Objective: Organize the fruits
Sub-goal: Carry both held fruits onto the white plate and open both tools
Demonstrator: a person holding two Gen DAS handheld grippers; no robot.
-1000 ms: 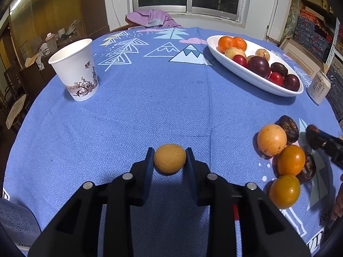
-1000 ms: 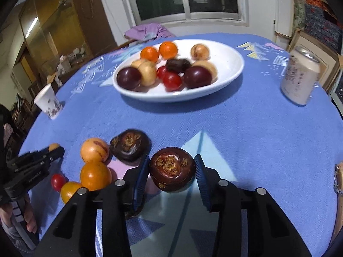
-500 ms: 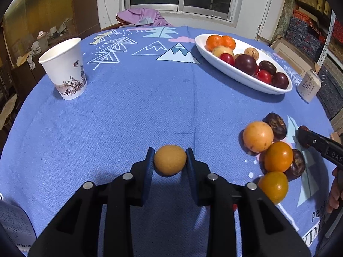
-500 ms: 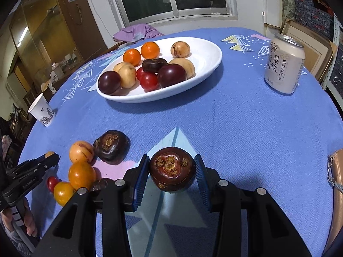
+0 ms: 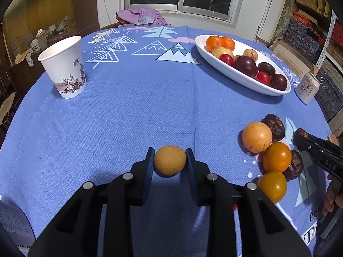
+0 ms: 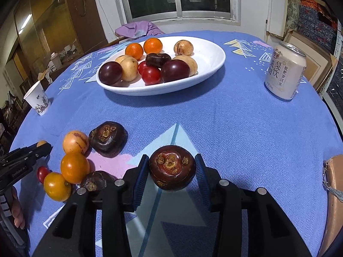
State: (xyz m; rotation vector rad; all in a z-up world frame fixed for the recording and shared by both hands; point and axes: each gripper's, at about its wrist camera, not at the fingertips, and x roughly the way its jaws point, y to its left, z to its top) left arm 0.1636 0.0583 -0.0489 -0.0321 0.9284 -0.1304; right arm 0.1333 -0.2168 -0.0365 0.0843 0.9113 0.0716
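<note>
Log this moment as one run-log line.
left gripper: shut on small tan fruit | right gripper: shut on dark brown fruit | white dish: holds fruit | loose fruit pile: on tablecloth

A small tan-yellow fruit, round and matte, is pinched between the left tongs above the near part of the table. A dark brown water chestnut, its scarred top facing up, is clamped in the right tongs. Near the table's front edge a loose cluster of orange, yellow, red and dark brown fruits is gathered. Toward the far edge, a white oval dish is filled with oranges, purple plums, red tomatoes and pale fruits.
</note>
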